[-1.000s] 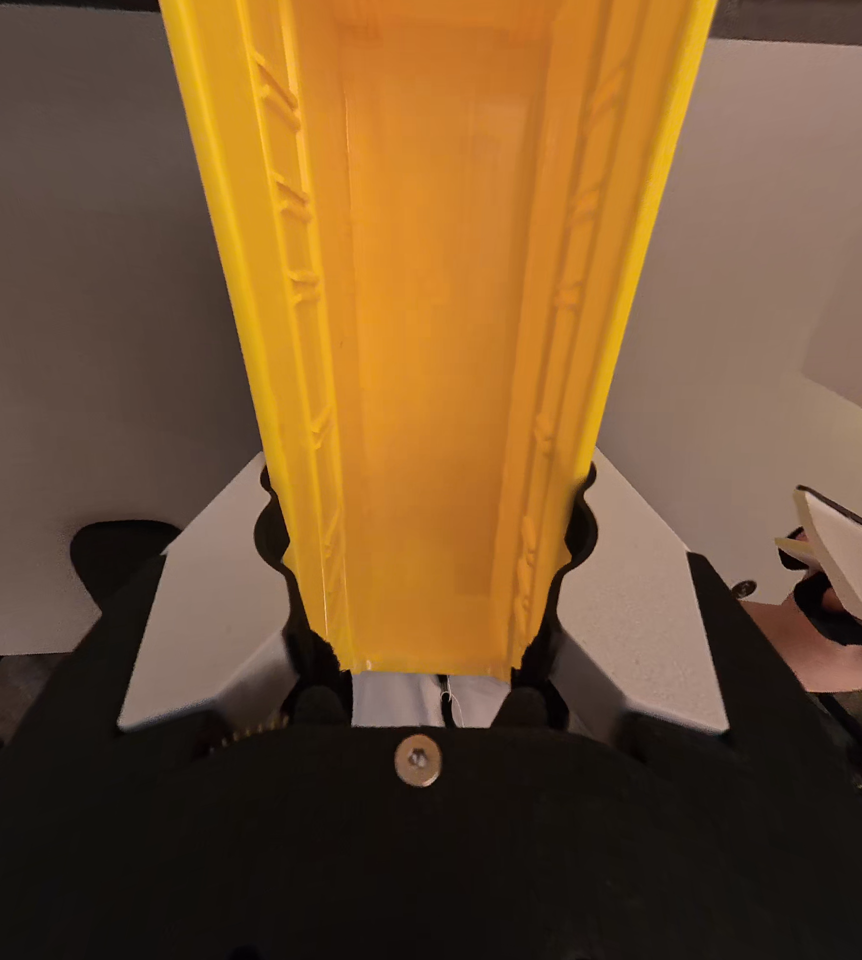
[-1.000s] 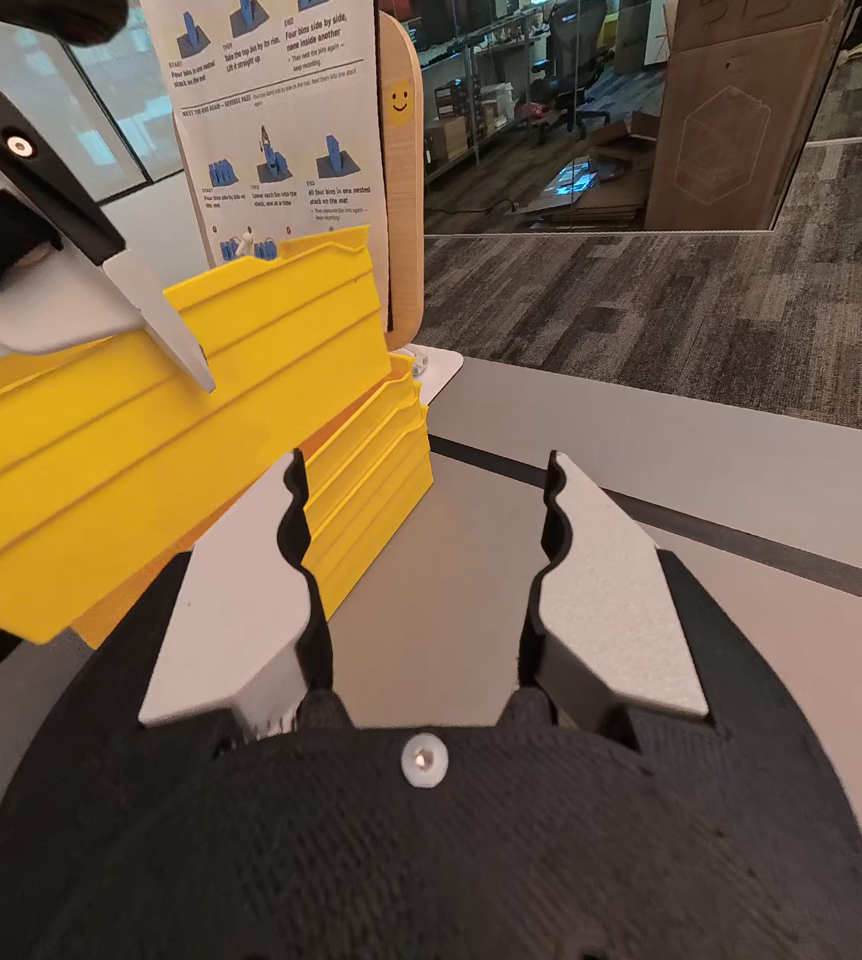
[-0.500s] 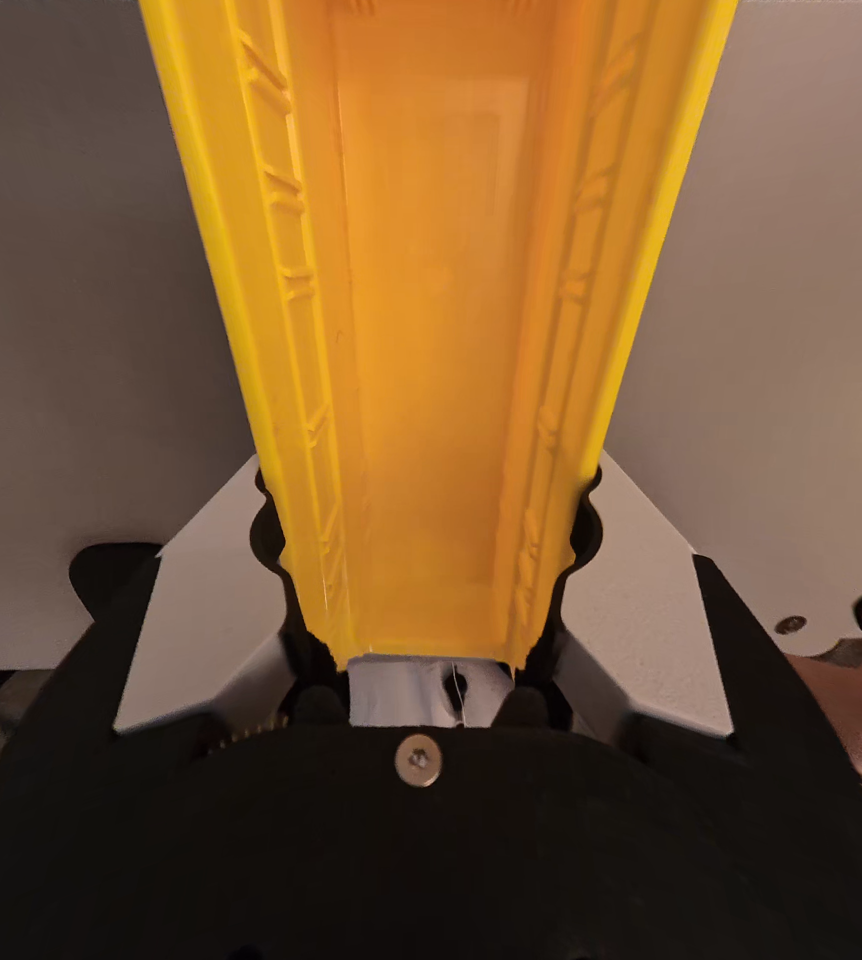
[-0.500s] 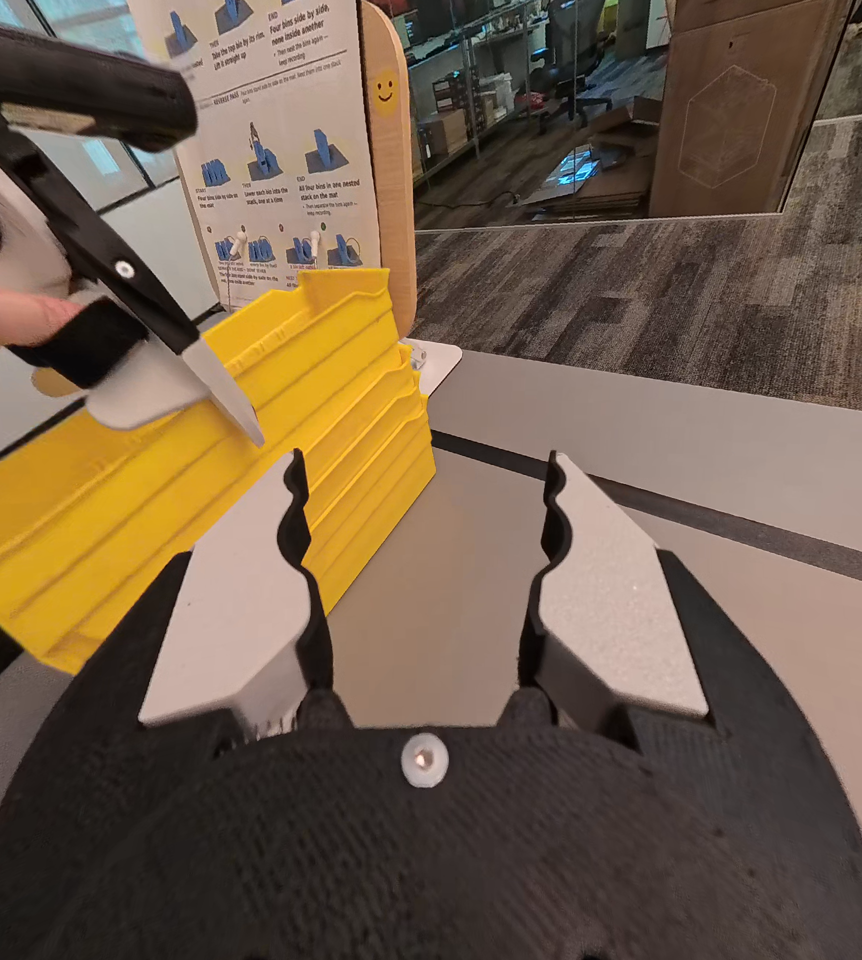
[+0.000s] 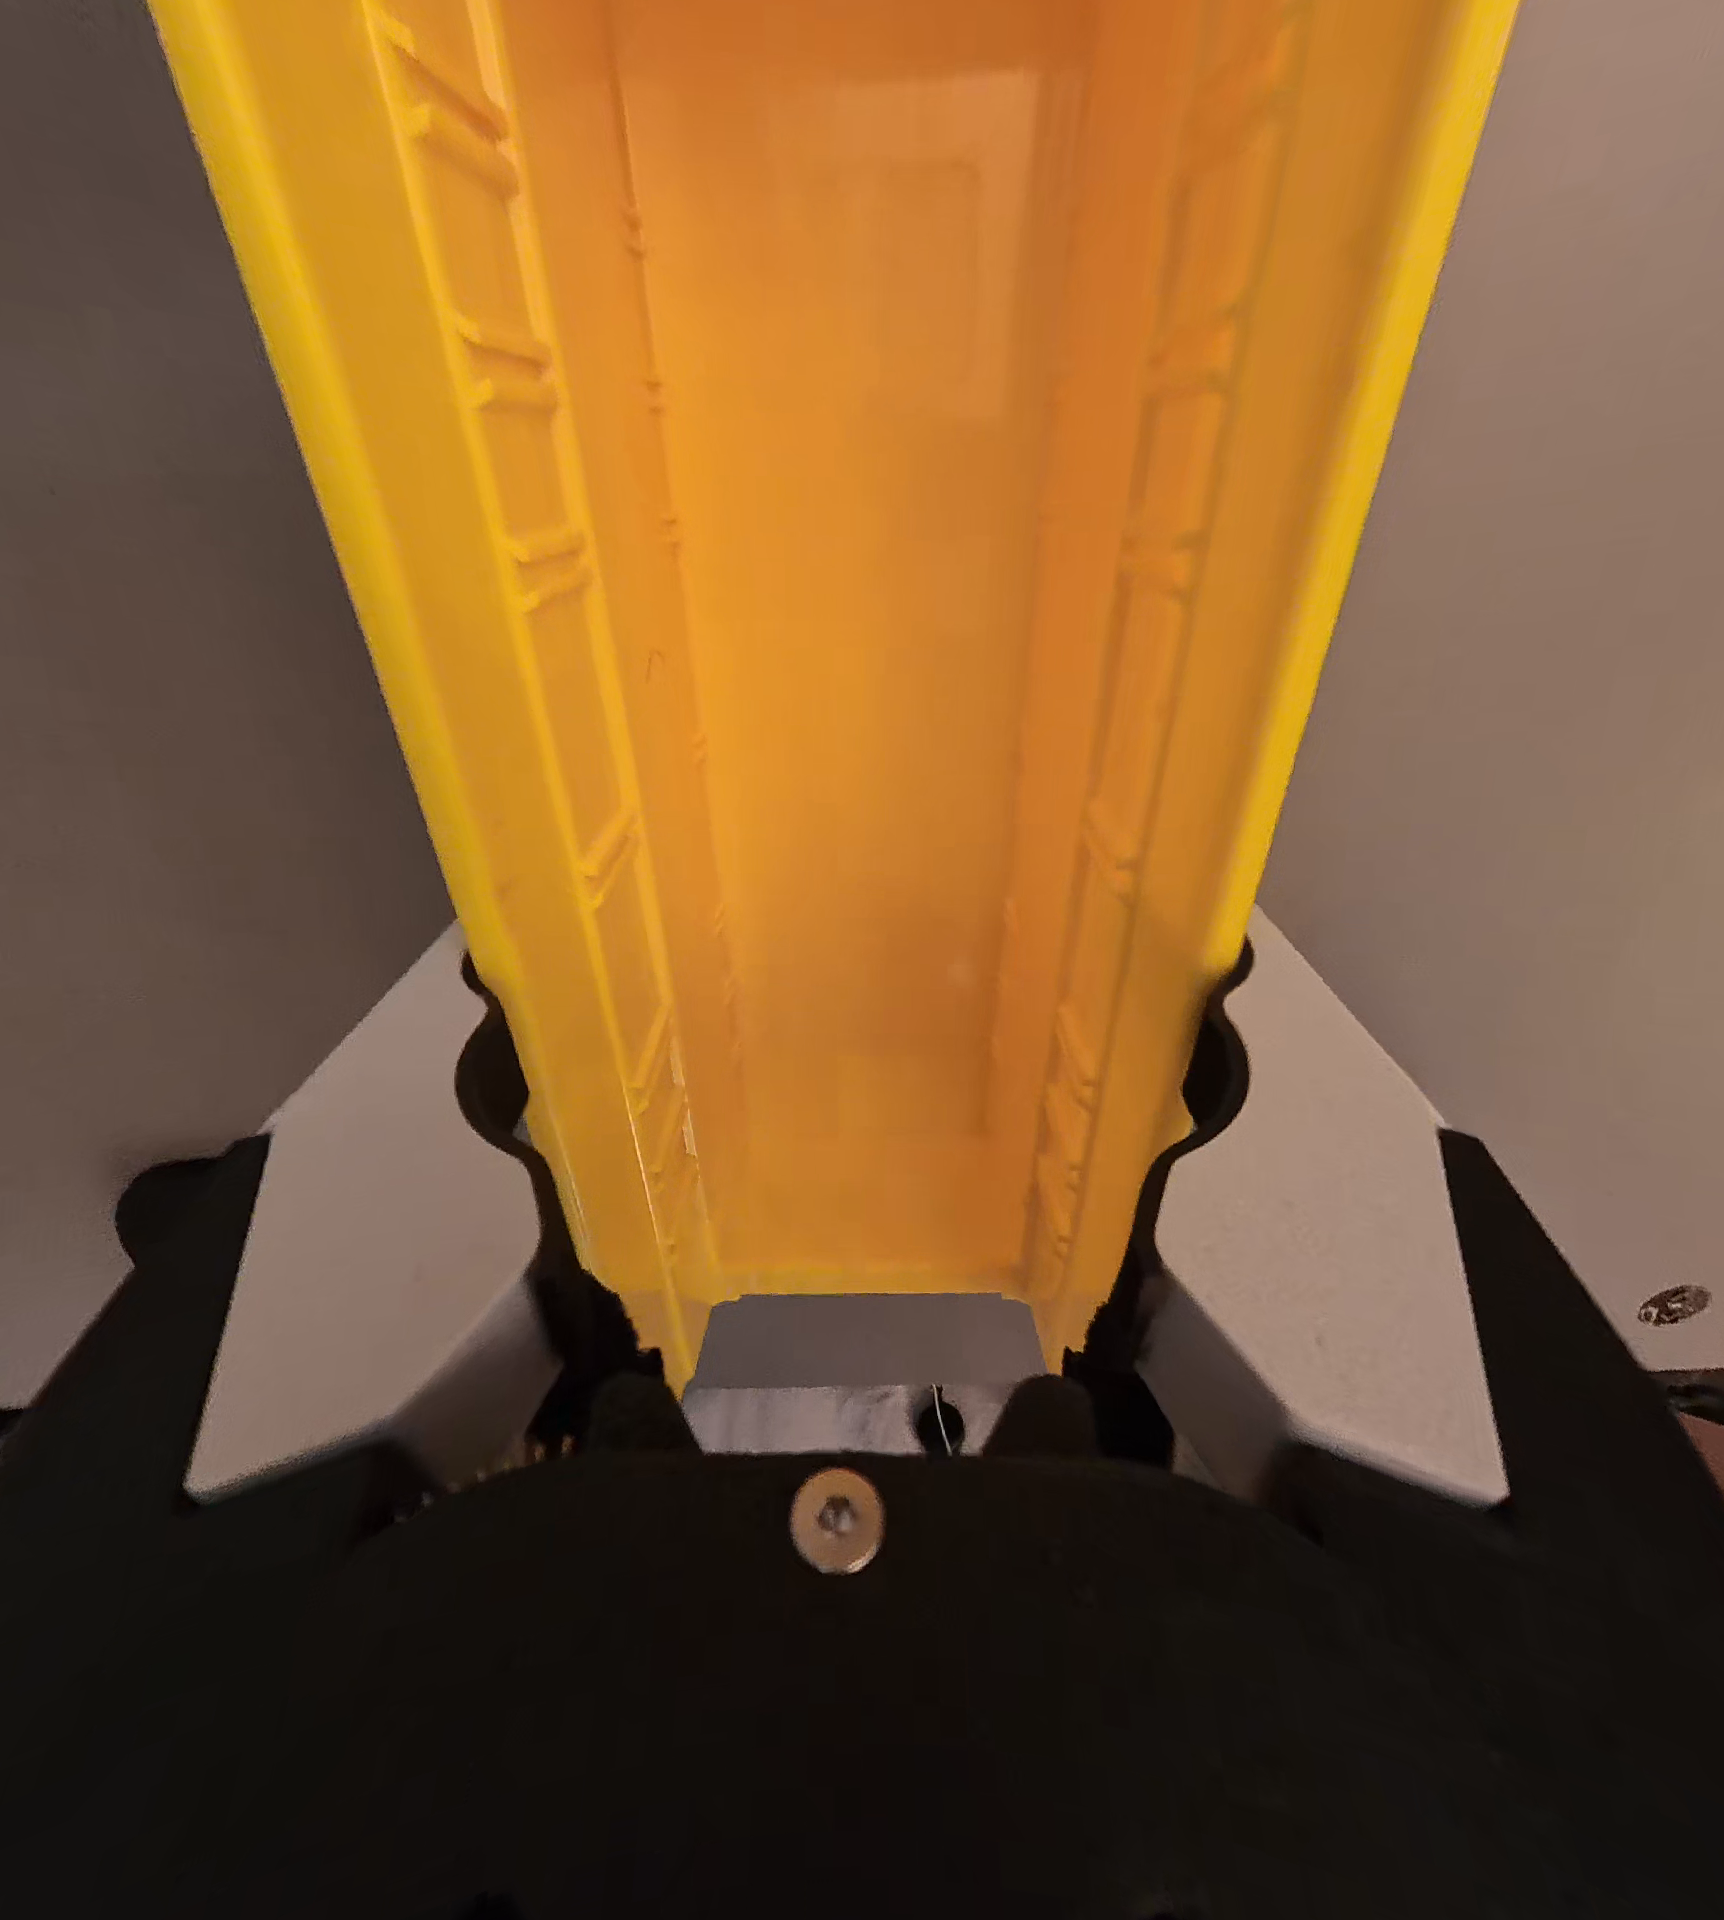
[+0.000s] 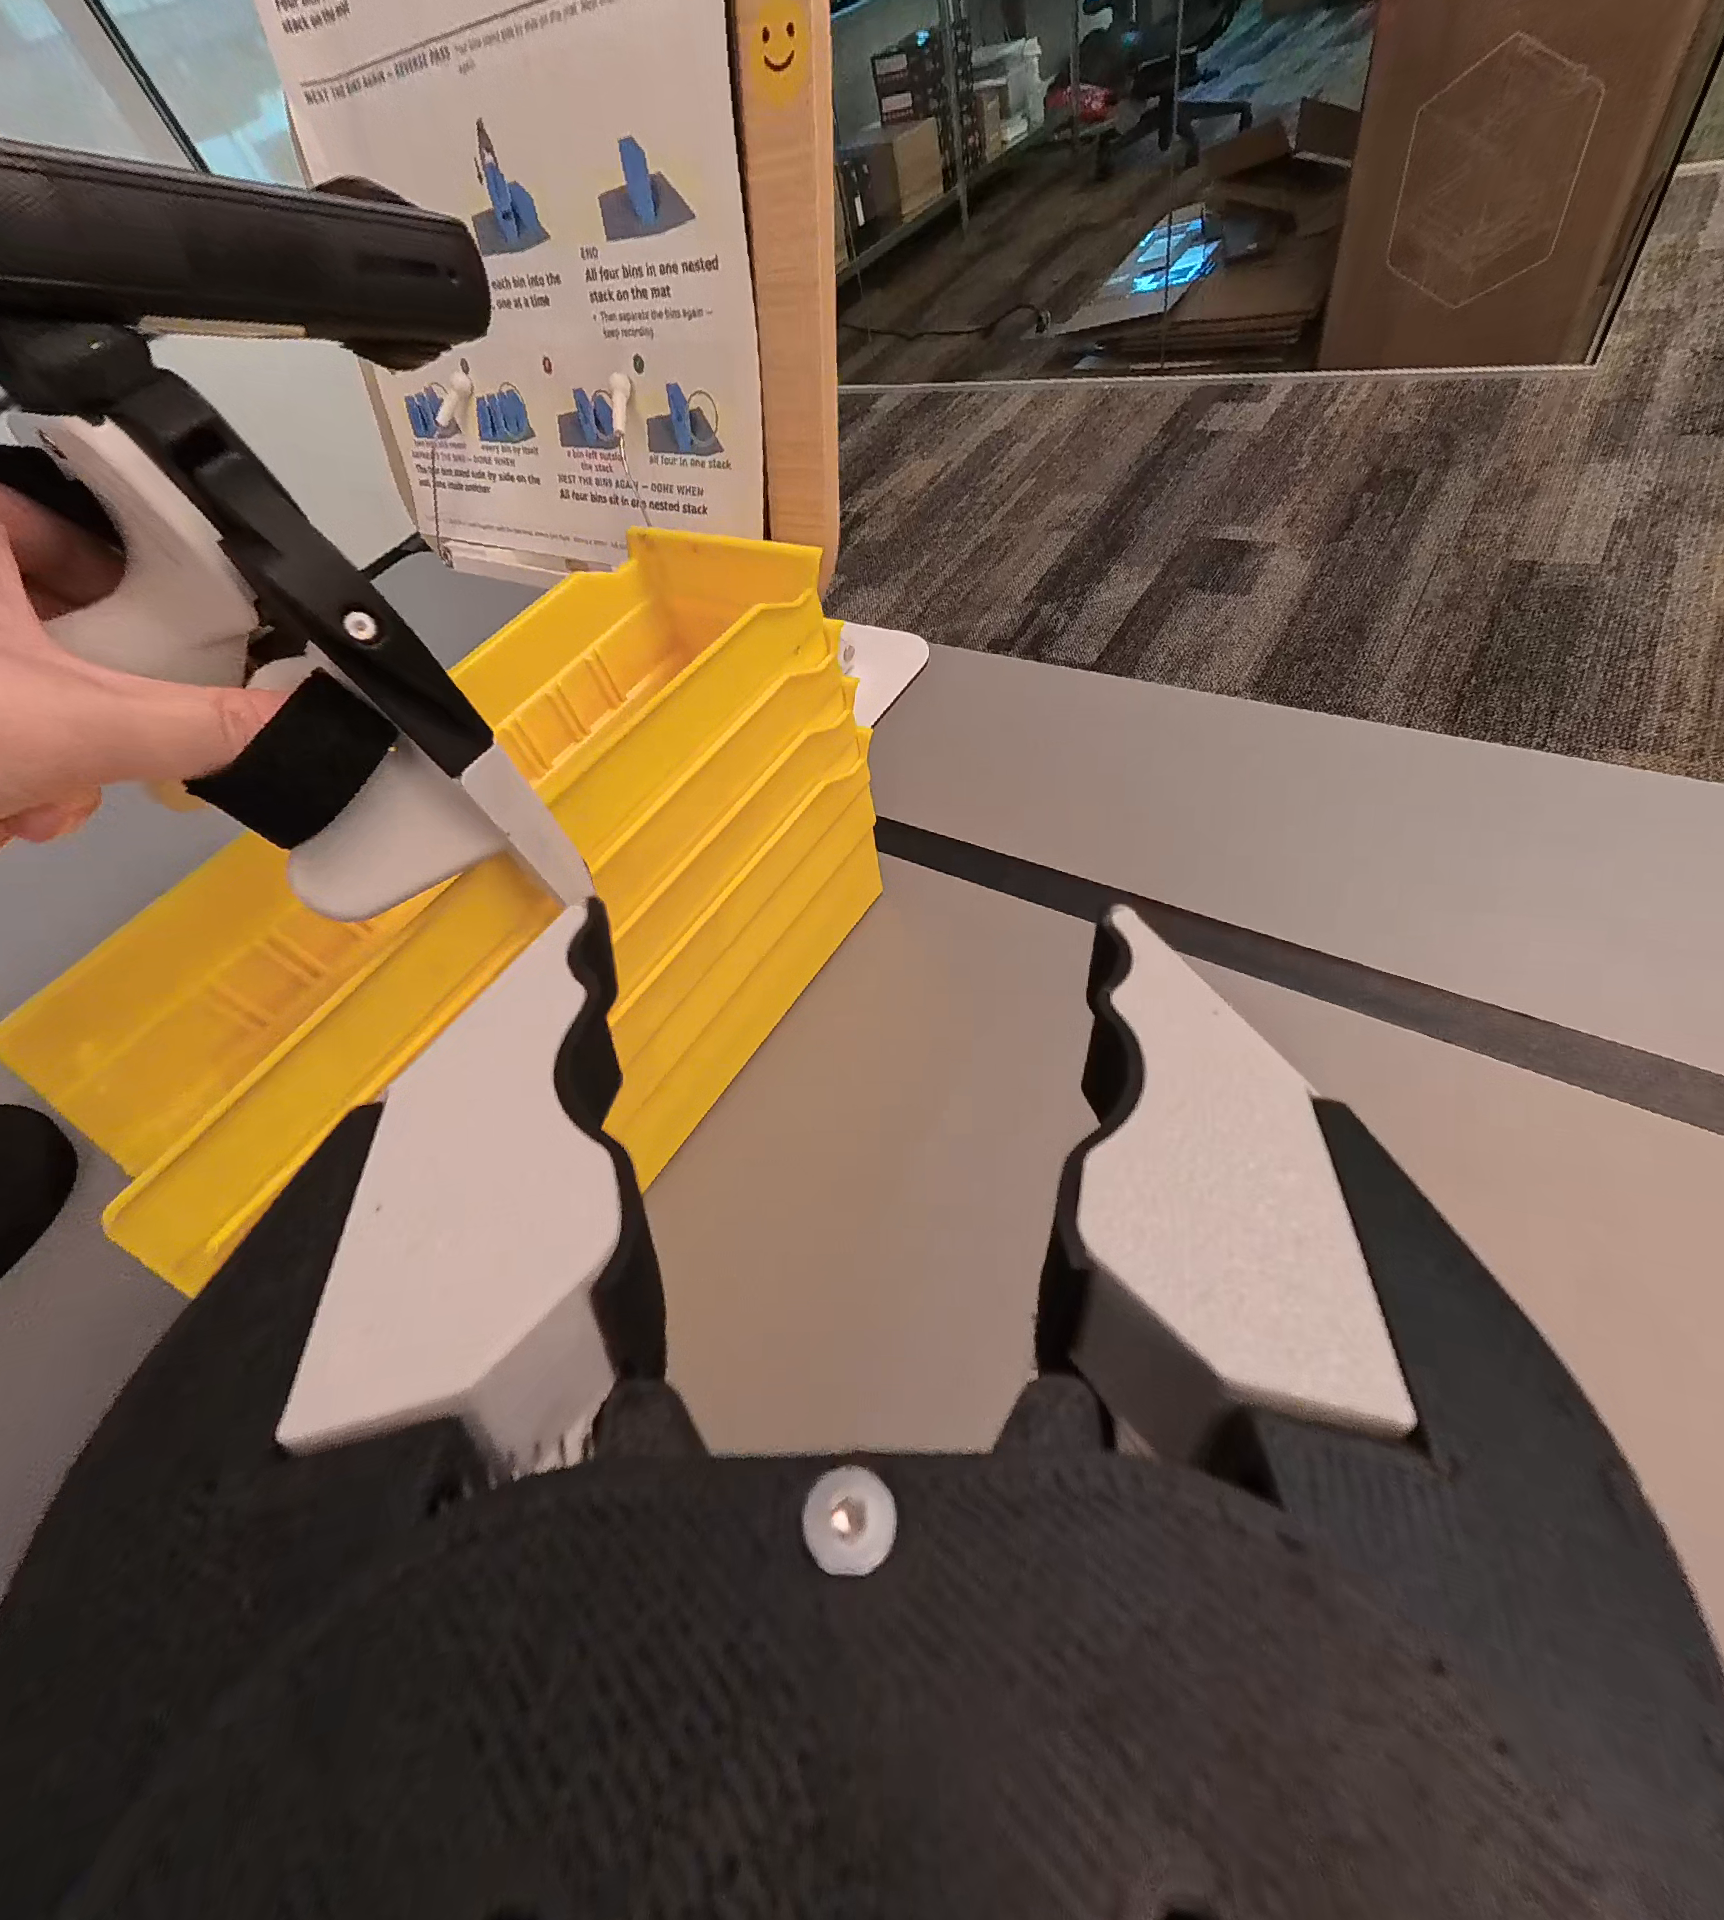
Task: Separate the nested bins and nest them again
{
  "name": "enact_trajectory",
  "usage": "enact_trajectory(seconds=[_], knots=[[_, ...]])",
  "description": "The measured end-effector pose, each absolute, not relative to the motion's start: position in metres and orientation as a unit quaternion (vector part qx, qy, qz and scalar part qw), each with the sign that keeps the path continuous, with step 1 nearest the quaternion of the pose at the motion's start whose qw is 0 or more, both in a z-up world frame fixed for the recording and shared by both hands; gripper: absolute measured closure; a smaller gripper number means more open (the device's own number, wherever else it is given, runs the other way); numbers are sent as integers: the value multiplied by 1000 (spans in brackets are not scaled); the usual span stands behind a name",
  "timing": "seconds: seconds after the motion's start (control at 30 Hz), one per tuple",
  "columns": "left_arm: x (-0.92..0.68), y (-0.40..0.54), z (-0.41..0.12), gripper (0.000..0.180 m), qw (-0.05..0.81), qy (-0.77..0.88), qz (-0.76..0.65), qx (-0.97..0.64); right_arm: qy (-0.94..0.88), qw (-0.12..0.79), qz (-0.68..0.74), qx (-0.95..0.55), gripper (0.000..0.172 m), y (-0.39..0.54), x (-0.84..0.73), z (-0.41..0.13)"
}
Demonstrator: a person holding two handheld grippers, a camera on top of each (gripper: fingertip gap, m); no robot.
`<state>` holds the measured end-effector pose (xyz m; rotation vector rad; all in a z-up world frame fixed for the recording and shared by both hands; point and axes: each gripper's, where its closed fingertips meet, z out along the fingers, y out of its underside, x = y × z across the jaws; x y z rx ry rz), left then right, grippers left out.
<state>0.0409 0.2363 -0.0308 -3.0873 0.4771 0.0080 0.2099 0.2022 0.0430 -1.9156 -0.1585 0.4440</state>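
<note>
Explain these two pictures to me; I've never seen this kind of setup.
No robot: a person holds a two-finger tool in each hand, each with a camera looking along its fingers. The left view looks into a yellow bin between the fingers of the left tool; whether they press on it I cannot tell. The right view shows the right tool open and empty over the grey table, a stack of nested yellow bins, an instruction sheet behind, and the hand holding the left tool.

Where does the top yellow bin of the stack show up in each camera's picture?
Left wrist view: top yellow bin fills the centre, running up between the fingers.
Right wrist view: it tops the stack at upper left.
Shared landmark: the left gripper at that bin's near end.
</note>
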Motion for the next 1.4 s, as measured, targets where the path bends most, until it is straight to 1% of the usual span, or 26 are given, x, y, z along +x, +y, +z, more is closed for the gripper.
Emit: enact_trajectory(seconds=[0.07, 0.13, 0.2, 0.23, 0.27, 0.3, 0.33, 0.4, 0.43, 0.5, 0.53, 0.63, 0.73, 0.77, 0.8, 0.83, 0.87, 0.93, 1.0, 1.03, 1.1, 1.17, 1.23, 1.27, 1.37, 1.4], knots=[[41, 236, -31, 48, 7, 162, -8, -987, -65, 552, 184, -811, 80, 203, 211, 42], [42, 230, -27, 48, -19, 172, -27, -985, -63, 553, 184, -810, 80, 203, 212, 42], [40, 221, -16, 38, -54, 170, -55, -982, -62, 552, 181, -812, 80, 204, 213, 41], [41, 220, -7, 38, -61, 173, -76, -980, -62, 550, 179, -813, 80, 204, 213, 40], [40, 221, 3, 41, -59, 179, -92, -978, -63, 548, 176, -815, 80, 205, 213, 38], [36, 224, 15, 50, -54, 187, -101, -976, -65, 546, 173, -817, 80, 206, 212, 37], [31, 229, 26, 50, -42, 198, -105, -974, -66, 545, 170, -819, 80, 207, 212, 35], [23, 242, 53, 53, 0, 224, -126, -966, -71, 543, 161, -821, 80, 209, 211, 33], [21, 247, 69, 58, 28, 243, -145, -959, -74, 545, 155, -821, 80, 209, 210, 34], [18, 254, 100, 64, 103, 293, -188, -932, -83, 551, 142, -818, 80, 210, 208, 36], [17, 252, 114, 72, 152, 334, -211, -906, -87, 556, 135, -815, 80, 210, 208, 39], [7, 218, 138, 76, 323, 440, -283, -789, -102, 585, 120, -796, 80, 208, 205, 54], [-28, 181, 136, 98, 470, 437, -342, -686, -104, 622, 105, -769, 80, 207, 207, 72], [-42, 175, 139, 99, 524, 417, -362, -648, -103, 631, 101, -762, 80, 207, 208, 76], [-55, 171, 145, 106, 578, 395, -382, -604, -101, 641, 97, -755, 80, 208, 209, 80], [-66, 165, 154, 118, 614, 382, -409, -557, -97, 650, 93, -748, 80, 208, 210, 84], [-76, 160, 162, 126, 629, 370, -441, -522, -94, 658, 89, -741, 80, 209, 210, 87], [-90, 156, 180, 128, 635, 351, -499, -475, -91, 668, 88, -733, 80, 210, 207, 92], [-100, 157, 196, 143, 628, 359, -525, -448, -97, 665, 93, -735, 80, 211, 196, 92], [-104, 160, 202, 148, 626, 373, -522, -444, -103, 659, 93, -739, 79, 212, 189, 90], [-114, 171, 207, 147, 641, 390, -488, -447, -108, 645, 92, -751, 78, 215, 175, 85], [-127, 184, 197, 143, 656, 393, -446, -465, -124, 622, 148, -759, 77, 214, 144, 81], [-144, 205, 192, 148, 706, 364, -394, -462, -130, 605, 203, -759, 73, 211, 116, 79], [-150, 216, 189, 145, 712, 353, -378, -475, -133, 598, 223, -758, 71, 209, 104, 79], [-156, 223, 186, 132, 683, 340, -404, -505, -132, 568, 245, -775, 63, 202, 80, 74], [-157, 220, 187, 133, 675, 340, -420, -503, -131, 562, 250, -778, 63, 199, 73, 73]])
